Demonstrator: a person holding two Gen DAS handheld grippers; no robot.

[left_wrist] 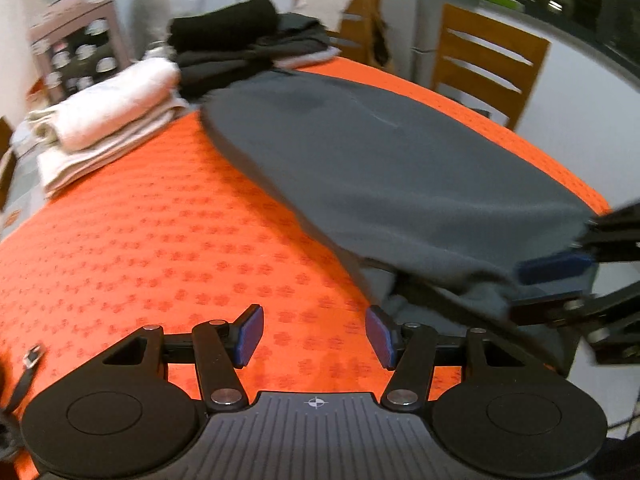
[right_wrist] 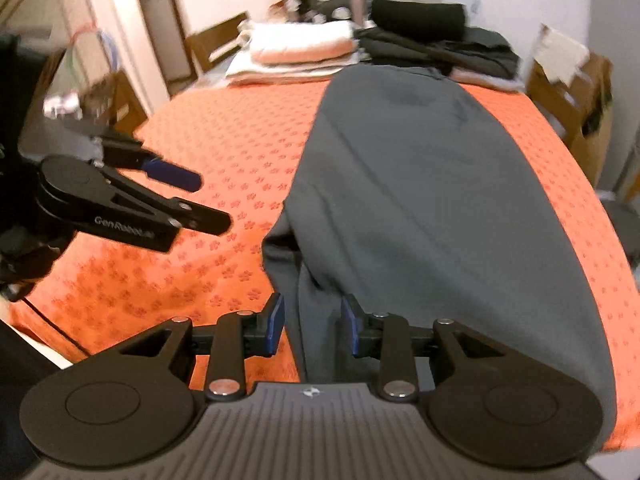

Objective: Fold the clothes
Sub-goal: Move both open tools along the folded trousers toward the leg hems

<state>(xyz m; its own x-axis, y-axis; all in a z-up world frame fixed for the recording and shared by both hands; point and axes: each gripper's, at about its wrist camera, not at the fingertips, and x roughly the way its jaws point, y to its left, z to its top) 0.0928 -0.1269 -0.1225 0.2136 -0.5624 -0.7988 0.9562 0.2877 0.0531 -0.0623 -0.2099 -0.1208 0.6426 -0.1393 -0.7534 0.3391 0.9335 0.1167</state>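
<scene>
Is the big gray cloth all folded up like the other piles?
Not yet. The gray garment lies long across the orange tablecloth, folded lengthwise at most, unlike the compact white stack and dark stack.

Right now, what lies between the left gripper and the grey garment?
Only bare orange tablecloth. In the right wrist view, the left gripper hangs open over the cloth, with nothing between it and the grey garment.

Dark grey garment [right_wrist: 432, 184] lies lengthwise, folded, on orange tablecloth [right_wrist: 224, 148].

The grey garment [right_wrist: 440, 200] runs under the right gripper [right_wrist: 312, 322], its near end hidden; far stacks blurred.
</scene>
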